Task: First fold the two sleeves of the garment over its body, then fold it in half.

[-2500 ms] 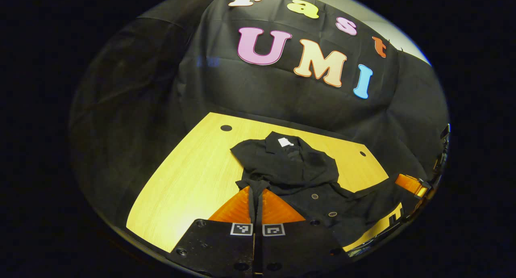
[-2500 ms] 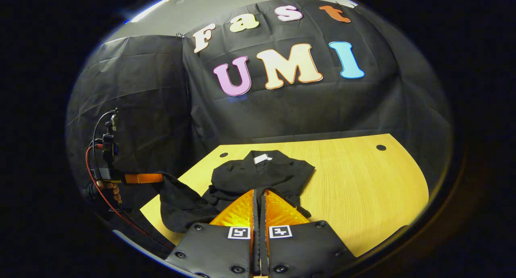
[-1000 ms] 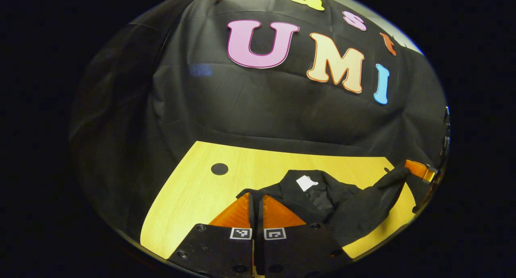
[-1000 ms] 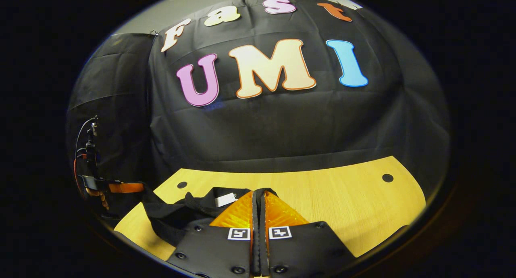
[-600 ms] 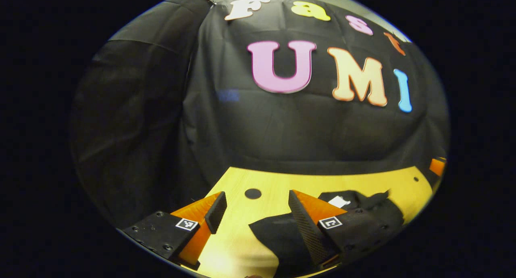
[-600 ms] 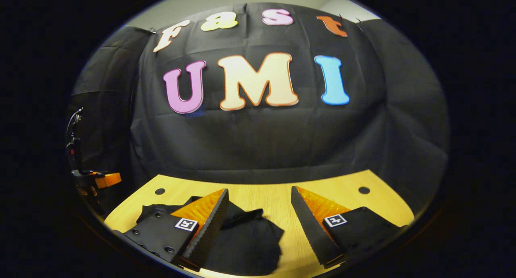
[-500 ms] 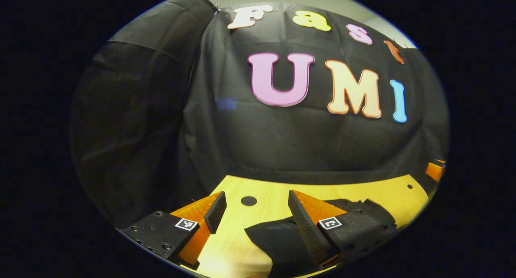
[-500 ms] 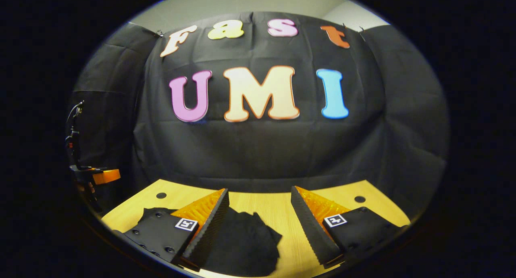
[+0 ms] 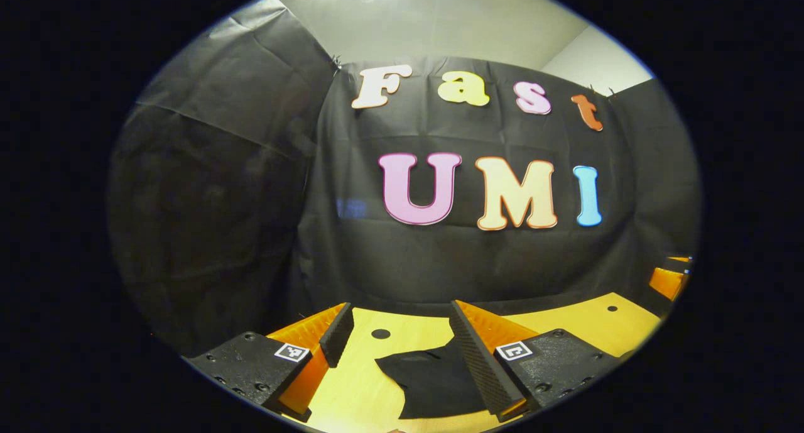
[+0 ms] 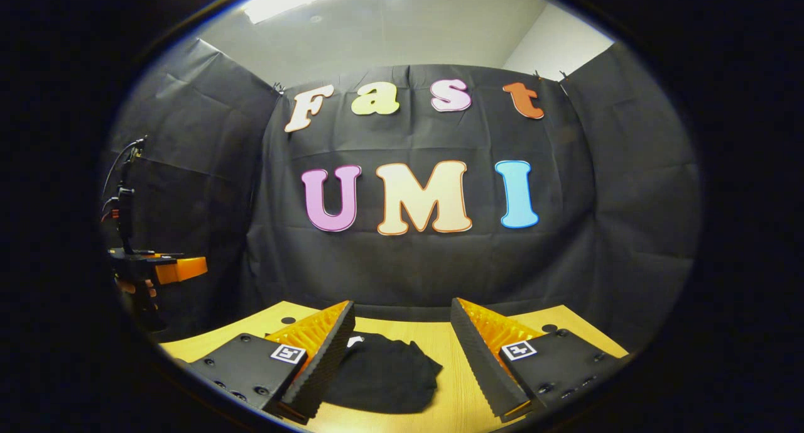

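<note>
The black garment [image 10: 383, 373] lies bundled on the wooden worktop [image 10: 458, 401], apparently folded, though dim light hides its layers. The left tool [image 9: 399, 332] and right tool [image 10: 402, 332] are both released, fingers spread wide above the garment, gripping nothing.

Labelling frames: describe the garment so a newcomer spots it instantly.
Find the yellow wooden table below the black cloth wall. On it, between the open right gripper fingers, lies the garment: a folded black fabric bundle, the one soft dark thing on the pale wood.
</note>
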Available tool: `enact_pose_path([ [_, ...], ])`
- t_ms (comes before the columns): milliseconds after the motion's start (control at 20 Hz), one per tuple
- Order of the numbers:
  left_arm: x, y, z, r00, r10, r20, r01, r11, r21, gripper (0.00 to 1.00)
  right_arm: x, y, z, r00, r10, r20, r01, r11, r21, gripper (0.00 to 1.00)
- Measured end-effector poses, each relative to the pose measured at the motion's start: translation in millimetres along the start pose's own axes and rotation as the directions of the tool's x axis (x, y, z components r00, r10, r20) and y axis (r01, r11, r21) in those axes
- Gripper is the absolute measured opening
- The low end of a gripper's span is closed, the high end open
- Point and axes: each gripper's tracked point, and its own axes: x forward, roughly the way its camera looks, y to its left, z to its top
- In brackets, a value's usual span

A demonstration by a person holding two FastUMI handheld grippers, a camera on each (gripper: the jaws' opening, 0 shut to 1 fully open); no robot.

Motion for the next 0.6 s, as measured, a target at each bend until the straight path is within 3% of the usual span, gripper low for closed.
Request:
enact_pose_path([
  [300, -80.0, -19.7, 19.0, 0.999, -0.016, 0.031, 0.017, 1.000, -0.021, 0.92, -96.8, -3.3, 5.7, 1.000, 0.006, 0.028, -0.006, 1.000, 0.017, 0.96],
  [600, -123.9, -45.4, 32.8, 0.998, -0.054, 0.042, 0.054, 0.998, -0.009, 0.92, -157.3, -8.5, 12.1, 0.998, 0.000, 0.063, -0.003, 0.999, 0.037, 0.94],
])
